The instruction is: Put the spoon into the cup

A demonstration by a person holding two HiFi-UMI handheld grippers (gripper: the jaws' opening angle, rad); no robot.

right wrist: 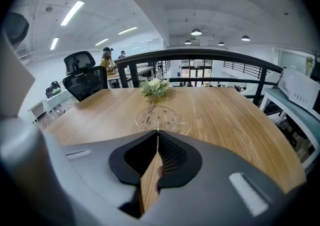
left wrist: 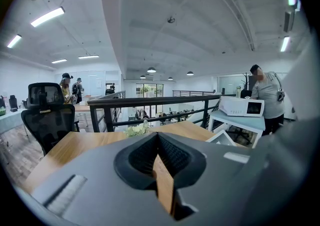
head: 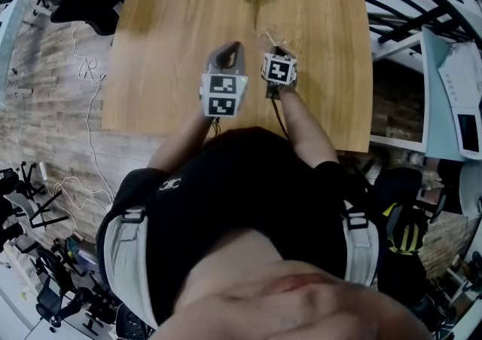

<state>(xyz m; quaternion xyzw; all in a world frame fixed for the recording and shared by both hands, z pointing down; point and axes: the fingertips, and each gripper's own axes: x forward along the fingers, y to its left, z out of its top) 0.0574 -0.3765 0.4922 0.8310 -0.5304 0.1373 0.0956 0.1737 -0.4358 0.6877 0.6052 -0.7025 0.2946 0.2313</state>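
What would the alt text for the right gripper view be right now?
The right gripper has its tongs closed at the tips, aimed at a clear glass cup standing on the wooden table just beyond them. A thin pale sliver shows at the tips; what it is cannot be told. A small flower bunch sits behind the cup.

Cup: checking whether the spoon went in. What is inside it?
Nothing clear shows inside the glass cup, only the wooden table through it. Its lower part is hidden behind the right gripper, whose shut jaws pinch a thin strip, likely the spoon.
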